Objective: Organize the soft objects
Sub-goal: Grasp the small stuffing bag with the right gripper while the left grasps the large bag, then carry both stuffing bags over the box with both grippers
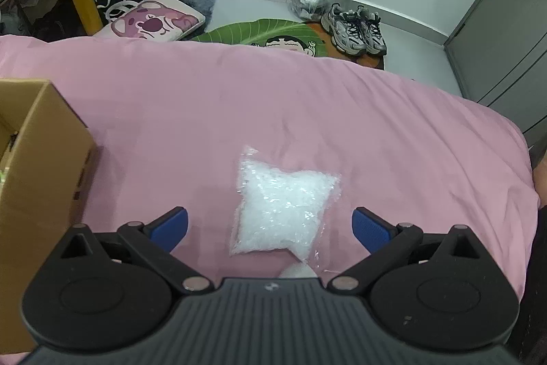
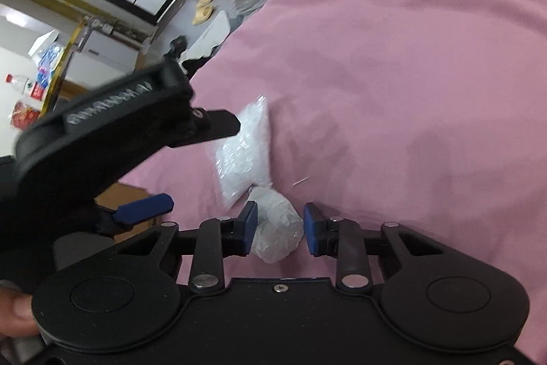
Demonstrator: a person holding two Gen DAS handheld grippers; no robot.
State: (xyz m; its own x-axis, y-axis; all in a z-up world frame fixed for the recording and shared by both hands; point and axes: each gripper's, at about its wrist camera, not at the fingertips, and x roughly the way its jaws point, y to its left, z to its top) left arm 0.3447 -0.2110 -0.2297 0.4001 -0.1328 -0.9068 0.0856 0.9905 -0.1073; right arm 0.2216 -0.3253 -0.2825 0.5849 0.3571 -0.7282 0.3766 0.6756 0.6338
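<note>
The clear bead-filled bag is lying on the pink bed, directly ahead of the left hand-held gripper, jaws apart; the right hand-held gripper, nearer, is bracketing its crumpled tail, unclamped.

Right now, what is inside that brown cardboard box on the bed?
The brown cardboard box is open, but only a dark sliver of its interior shows; its contents are cut off by the frame.

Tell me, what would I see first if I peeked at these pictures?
A big pink blanket fills both views, with a clear bag of white bits lying in the middle. The left gripper hangs open over it, and a cardboard box stands at the left edge.
</note>
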